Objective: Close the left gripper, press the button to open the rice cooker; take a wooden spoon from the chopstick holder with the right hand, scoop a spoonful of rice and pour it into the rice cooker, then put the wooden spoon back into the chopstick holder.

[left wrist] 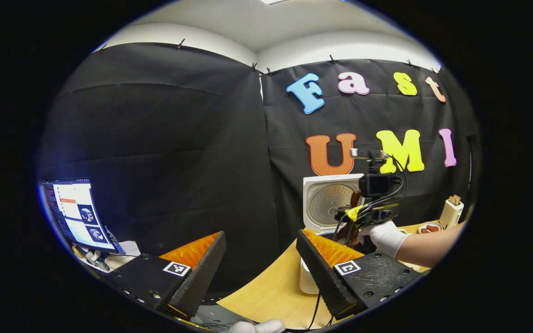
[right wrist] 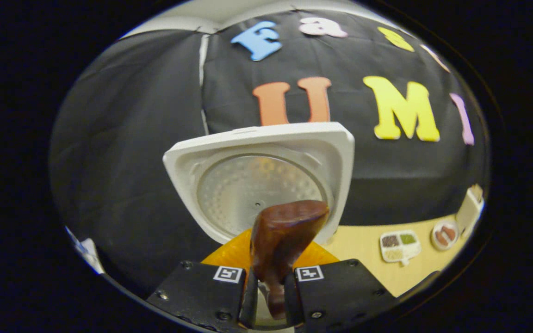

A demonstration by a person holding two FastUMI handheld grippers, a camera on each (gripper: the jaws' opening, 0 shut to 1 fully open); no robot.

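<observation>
Gripping wooden spoon (right wrist: 285,240): right gripper (right wrist: 269,286) | left gripper (left wrist: 259,273) spread wide, empty | rice cooker (right wrist: 266,180) lid up

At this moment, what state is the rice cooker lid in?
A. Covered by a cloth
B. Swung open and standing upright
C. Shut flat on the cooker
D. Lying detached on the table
B: in the right gripper view the rice cooker lid stands raised with its inner plate facing the camera, just beyond the wooden spoon clamped in the right tool.
</observation>
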